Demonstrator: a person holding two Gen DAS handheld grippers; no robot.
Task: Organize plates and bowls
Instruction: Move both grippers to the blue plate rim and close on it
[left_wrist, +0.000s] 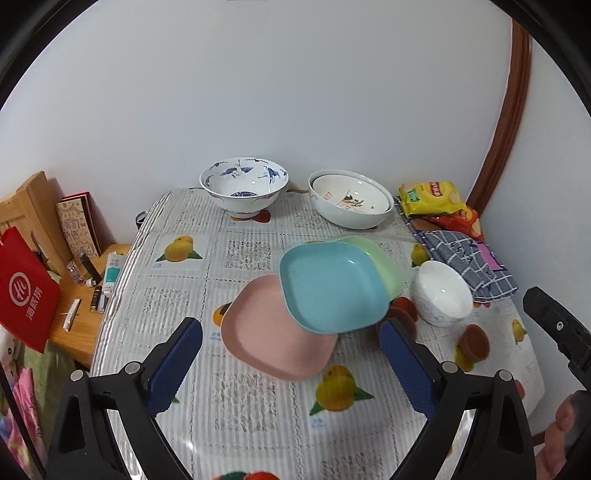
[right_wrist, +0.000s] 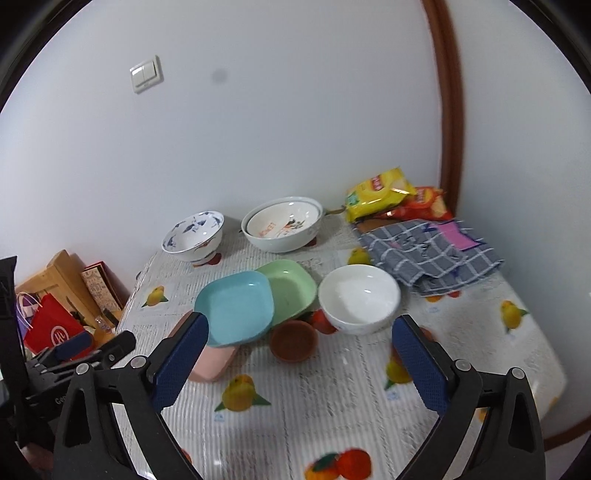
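Three square plates overlap mid-table: a pink plate (left_wrist: 273, 332) (right_wrist: 210, 363) lowest, a blue plate (left_wrist: 330, 286) (right_wrist: 236, 306) on it, a green plate (left_wrist: 384, 262) (right_wrist: 291, 291) behind. A plain white bowl (left_wrist: 441, 293) (right_wrist: 358, 297) stands to their right. Small brown dishes (right_wrist: 293, 339) (left_wrist: 474, 341) lie near it. A blue-patterned bowl (left_wrist: 243, 190) (right_wrist: 194, 234) and nested white bowls (left_wrist: 349, 203) (right_wrist: 282, 223) stand at the back. My left gripper (left_wrist: 291, 354) is open and empty before the pink plate. My right gripper (right_wrist: 299, 362) is open and empty before the brown dish.
A checked cloth (right_wrist: 428, 254) and snack bags (right_wrist: 384, 192) lie at the back right. A wooden side table (left_wrist: 79, 306) with a red bag (left_wrist: 26, 291) and small items stands left of the table. A wall runs behind.
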